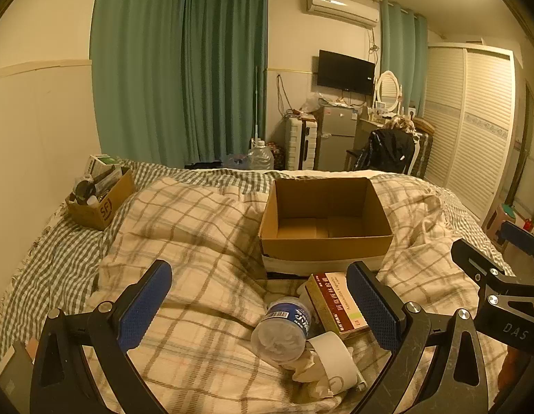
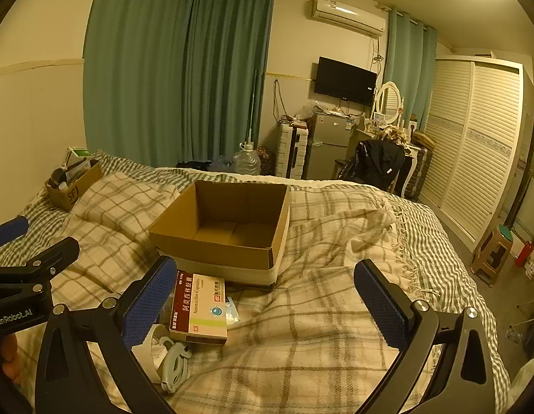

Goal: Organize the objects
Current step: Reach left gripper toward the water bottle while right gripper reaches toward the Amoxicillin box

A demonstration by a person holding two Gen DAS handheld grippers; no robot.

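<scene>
An empty open cardboard box sits on the plaid blanket in the middle of the bed; it also shows in the right wrist view. In front of it lie a red-and-white medicine box, a plastic bottle with a blue label on its side, a roll of white tape and crumpled tissue. The medicine box and a grey clip tool show in the right wrist view. My left gripper is open above the bottle. My right gripper is open and empty over bare blanket, right of the medicine box.
A smaller cardboard box full of items stands at the bed's far left by the wall. Beyond the bed are green curtains, a water jug, a fridge, a chair with a black jacket and a wardrobe. A stool stands right of the bed.
</scene>
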